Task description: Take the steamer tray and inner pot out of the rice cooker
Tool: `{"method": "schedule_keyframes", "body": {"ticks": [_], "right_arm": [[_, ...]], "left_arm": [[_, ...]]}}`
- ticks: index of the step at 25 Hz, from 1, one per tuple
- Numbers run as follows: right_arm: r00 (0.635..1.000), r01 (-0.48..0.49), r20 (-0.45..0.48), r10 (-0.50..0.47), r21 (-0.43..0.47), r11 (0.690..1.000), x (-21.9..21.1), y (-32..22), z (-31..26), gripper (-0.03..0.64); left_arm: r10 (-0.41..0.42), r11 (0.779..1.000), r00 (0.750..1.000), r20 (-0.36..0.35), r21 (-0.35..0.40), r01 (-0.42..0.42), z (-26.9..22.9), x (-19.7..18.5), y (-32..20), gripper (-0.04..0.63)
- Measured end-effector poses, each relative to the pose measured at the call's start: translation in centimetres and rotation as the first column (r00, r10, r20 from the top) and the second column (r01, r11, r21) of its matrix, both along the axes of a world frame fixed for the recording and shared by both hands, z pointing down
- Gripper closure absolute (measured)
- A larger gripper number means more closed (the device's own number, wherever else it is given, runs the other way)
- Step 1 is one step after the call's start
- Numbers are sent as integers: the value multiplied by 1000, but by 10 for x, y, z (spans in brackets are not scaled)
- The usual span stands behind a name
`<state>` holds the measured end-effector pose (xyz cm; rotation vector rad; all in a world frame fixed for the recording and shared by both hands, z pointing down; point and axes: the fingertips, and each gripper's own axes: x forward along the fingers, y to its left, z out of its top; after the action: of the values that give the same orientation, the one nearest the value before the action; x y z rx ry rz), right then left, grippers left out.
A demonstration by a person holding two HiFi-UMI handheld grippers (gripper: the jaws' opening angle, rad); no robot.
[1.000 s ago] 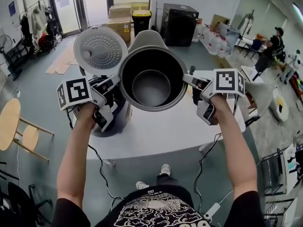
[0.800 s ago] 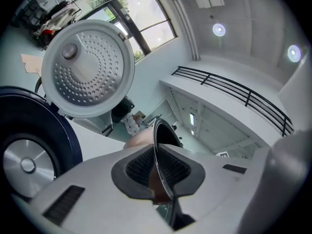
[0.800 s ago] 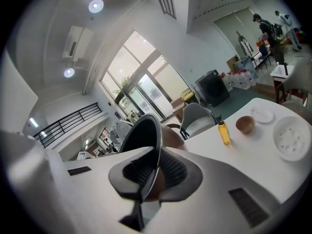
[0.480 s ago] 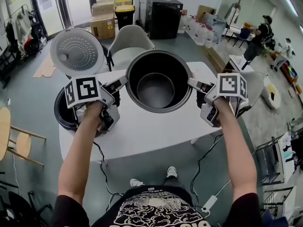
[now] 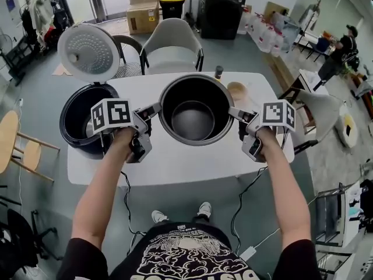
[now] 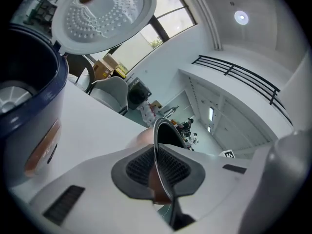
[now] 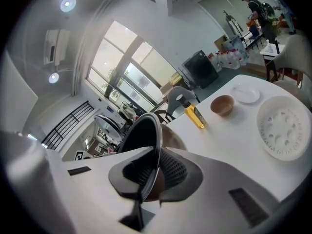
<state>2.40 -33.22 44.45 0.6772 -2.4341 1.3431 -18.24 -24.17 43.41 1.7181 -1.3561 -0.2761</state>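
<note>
Step in hand: inner pot [image 5: 195, 118] out of the rice cooker [image 5: 78, 118], carried above the table [image 5: 192, 168]; judged the set-down stage of the second removal.
Left tool [image 5: 155, 109]: narrow, pads clamped on the thin rim of the pot.
Right tool [image 5: 236, 113]: narrow, pads clamped on the opposite side of the rim.
Inner pot: between the two tools, upright, mouth up; contact of base with table not determinable.
Steamer tray [image 7: 282, 126]: already out, flat on the table, right of the right tool.
Rice cooker: left of the left tool, close by, lid [image 5: 87, 52] raised.
Next move: level lowering until the base seats on the table, then release of both tools together; uneven release judged a tipping risk.
</note>
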Motion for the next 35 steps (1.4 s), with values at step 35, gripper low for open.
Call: {"method": "schedule_keyframes", "body": {"ticks": [35], "right_arm": [[983, 162, -78, -168, -77, 984, -9, -67, 100, 546]], "left_arm": [[-63, 971, 997, 36, -229, 69, 105, -3, -42, 548]]}}
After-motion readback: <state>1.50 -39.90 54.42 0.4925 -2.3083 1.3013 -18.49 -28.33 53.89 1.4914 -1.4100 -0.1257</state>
